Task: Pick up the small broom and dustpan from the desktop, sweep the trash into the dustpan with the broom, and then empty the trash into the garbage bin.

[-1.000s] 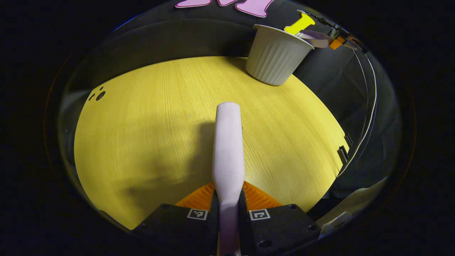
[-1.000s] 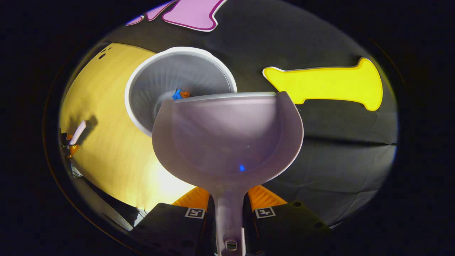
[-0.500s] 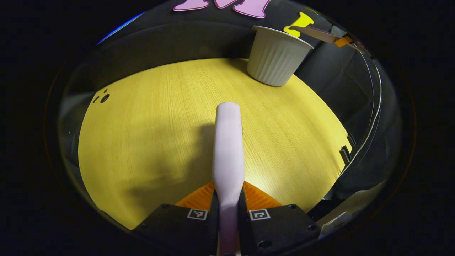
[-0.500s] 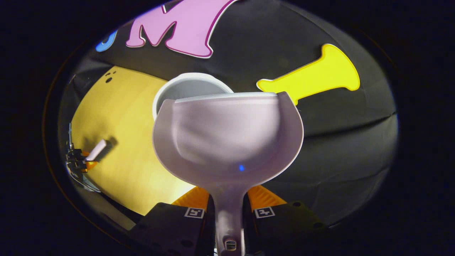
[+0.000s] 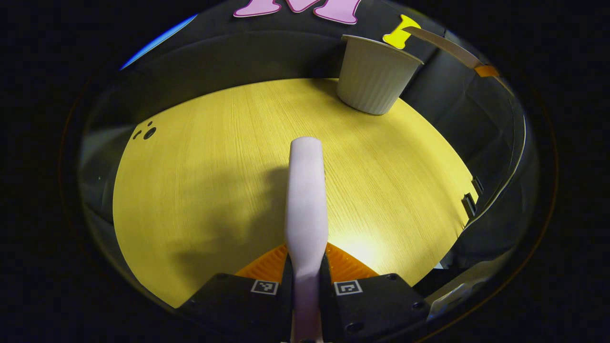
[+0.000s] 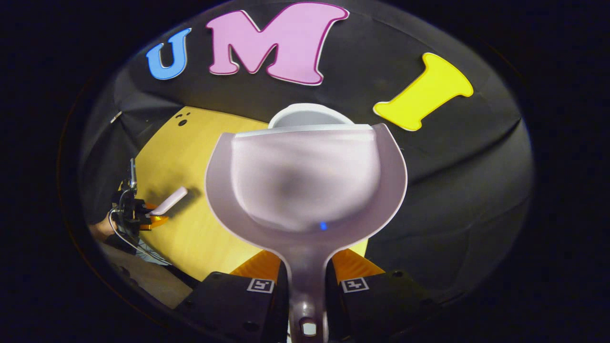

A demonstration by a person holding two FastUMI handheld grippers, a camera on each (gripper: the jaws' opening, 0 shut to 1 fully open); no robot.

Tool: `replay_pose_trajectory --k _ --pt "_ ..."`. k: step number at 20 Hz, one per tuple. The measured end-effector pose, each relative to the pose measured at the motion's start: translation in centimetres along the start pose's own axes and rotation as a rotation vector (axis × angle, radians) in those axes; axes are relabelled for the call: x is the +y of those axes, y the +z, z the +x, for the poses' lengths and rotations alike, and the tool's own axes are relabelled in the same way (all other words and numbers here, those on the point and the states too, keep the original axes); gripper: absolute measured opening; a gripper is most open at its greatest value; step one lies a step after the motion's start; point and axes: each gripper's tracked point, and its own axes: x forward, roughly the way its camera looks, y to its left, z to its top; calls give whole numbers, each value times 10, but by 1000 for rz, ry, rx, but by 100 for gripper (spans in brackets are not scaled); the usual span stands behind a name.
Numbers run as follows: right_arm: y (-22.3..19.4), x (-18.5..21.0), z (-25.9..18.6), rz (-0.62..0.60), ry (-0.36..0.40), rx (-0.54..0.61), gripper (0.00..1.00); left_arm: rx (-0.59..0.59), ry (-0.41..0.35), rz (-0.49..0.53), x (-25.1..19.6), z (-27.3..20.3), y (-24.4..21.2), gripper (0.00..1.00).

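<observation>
Gripping the dustpan [image 6: 305, 186] by its stem, the right claw [image 6: 307, 276] has both fingers pressed against the handle, and the pan's scoop spreads out straight ahead of it with no trash visible on its inner face. Just beyond the pan's front lip, the rim of the pale ribbed garbage bin [image 6: 310, 116] peeks up; what lies inside cannot be told. The left claw [image 5: 306, 267] is clamped on the small broom [image 5: 306, 200], which juts forward above the yellow desk [image 5: 200, 181]. Ahead and to its right, the bin [image 5: 374, 76] stands upright on the desk's far edge.
</observation>
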Motion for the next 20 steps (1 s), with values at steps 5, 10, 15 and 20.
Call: replay_pose_trajectory --k 5,10,15,20 --pt "-44 52 15 33 80 -5 31 -2 32 6 4 1 0 28" --pt "-98 98 49 65 127 36 36 -9 65 4 5 3 0 28" --pt "-147 138 93 91 160 95 36 -9 97 19 8 3 0 28" --pt "-176 164 132 102 165 133 36 9 112 47 14 12 -7 27"
